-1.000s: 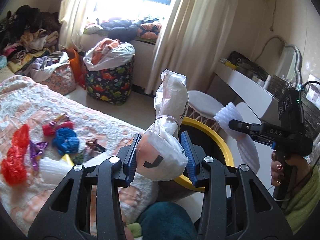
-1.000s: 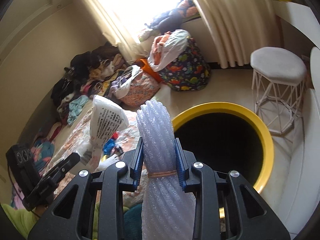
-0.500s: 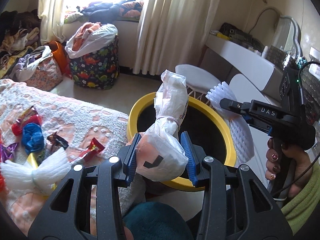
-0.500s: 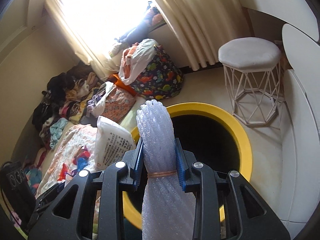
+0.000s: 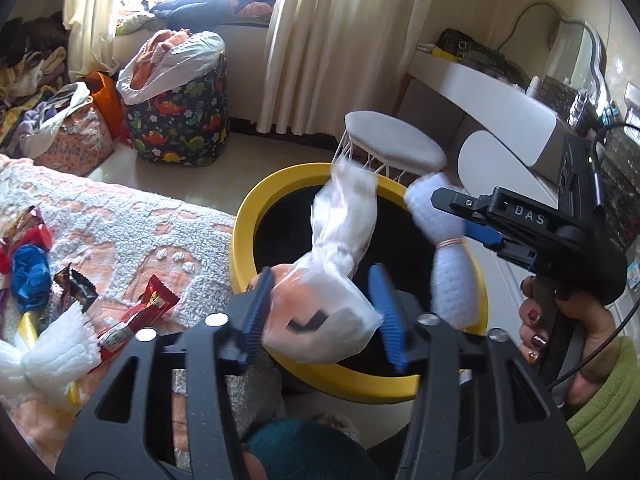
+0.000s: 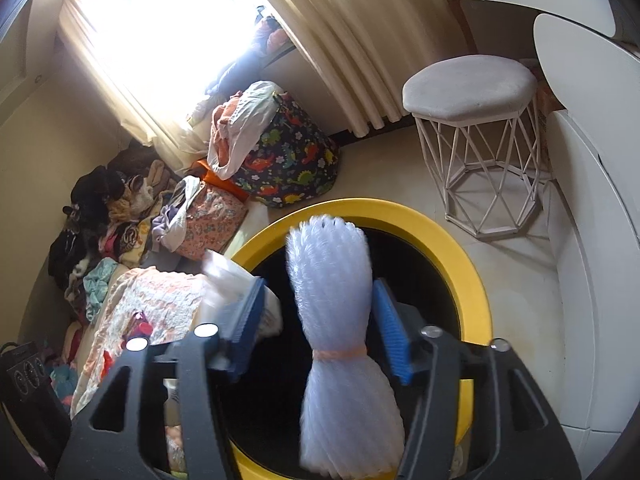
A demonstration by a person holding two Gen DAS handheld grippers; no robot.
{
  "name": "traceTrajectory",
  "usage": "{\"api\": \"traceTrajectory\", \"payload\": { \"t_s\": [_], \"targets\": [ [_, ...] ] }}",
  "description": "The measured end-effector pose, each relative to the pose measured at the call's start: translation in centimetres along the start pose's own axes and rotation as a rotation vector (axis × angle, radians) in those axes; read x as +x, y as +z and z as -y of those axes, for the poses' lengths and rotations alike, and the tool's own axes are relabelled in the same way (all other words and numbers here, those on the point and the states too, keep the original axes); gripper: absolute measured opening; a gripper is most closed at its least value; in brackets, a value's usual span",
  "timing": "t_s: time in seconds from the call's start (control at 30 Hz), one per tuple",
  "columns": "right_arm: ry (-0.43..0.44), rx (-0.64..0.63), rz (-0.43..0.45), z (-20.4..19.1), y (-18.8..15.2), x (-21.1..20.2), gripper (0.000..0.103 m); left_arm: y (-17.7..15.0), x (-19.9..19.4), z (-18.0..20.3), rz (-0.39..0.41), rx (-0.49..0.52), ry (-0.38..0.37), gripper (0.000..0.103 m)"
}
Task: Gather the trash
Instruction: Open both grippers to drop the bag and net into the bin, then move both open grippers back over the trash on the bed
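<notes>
clearly both pieces of trash hang right over the yellow-rimmed bin (image 5: pixel 280 184), whose black mouth fills the middle of each wrist view. the left gripper (image 5: pixel 324 312) has its jaws opening: the blue pads stand off both sides of the knotted white plastic bag (image 5: pixel 332 280), which sits between them with gaps showing, so it looks released rather than pinched. the right gripper (image 6: pixel 320 320) is opening too, its pads clear of the foam net sleeve (image 6: pixel 340 320) tied with a rubber band (image 6: pixel 340 353) at its waist.

judging by looks, both items are very light and soft. the bag is thin, slippery film that crumples; its knotted neck, toward 12 o'clock from the pads, seems the surest place to pinch. the foam sleeve is springy and squashes easily, so the banded waist is the firm spot.

more trash waits on the bed at 9 o'clock in the left view: another tied foam net (image 5: pixel 44 352), a red snack wrapper (image 5: pixel 140 316) and a crumpled blue wrapper (image 5: pixel 30 272), all light and crinkly.
</notes>
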State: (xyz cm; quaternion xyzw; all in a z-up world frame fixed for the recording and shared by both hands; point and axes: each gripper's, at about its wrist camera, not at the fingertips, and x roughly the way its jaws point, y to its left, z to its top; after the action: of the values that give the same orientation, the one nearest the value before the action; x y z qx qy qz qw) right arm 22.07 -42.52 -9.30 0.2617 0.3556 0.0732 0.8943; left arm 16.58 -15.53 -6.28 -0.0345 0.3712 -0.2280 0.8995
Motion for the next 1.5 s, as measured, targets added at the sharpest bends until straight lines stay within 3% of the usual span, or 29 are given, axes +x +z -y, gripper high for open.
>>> {"api": "traceTrajectory", "payload": {
  "t_s": [0.03,0.07,0.73,1.5],
  "targets": [
    [0.0,0.005,0.008,0.1,0.0,-0.1,0.066,0.0,-0.1,-0.1,0.007,-0.004,0.005,0.069],
    [0.001,0.009,0.014,0.1,0.0,-0.2,0.068,0.0,-0.2,-0.2,0.016,-0.007,0.006,0.071],
    [0.001,-0.014,0.04,-0.3,0.5,-1.1,0.077,0.5,-4.1,-3.8,0.124,-0.111,0.02,0.072],
    [0.1,-0.198,0.011,-7.3,-1.0,-1.3,0.079,-0.5,-9.7,-8.6,0.219,-0.19,0.138,0.077]
  ]
}}
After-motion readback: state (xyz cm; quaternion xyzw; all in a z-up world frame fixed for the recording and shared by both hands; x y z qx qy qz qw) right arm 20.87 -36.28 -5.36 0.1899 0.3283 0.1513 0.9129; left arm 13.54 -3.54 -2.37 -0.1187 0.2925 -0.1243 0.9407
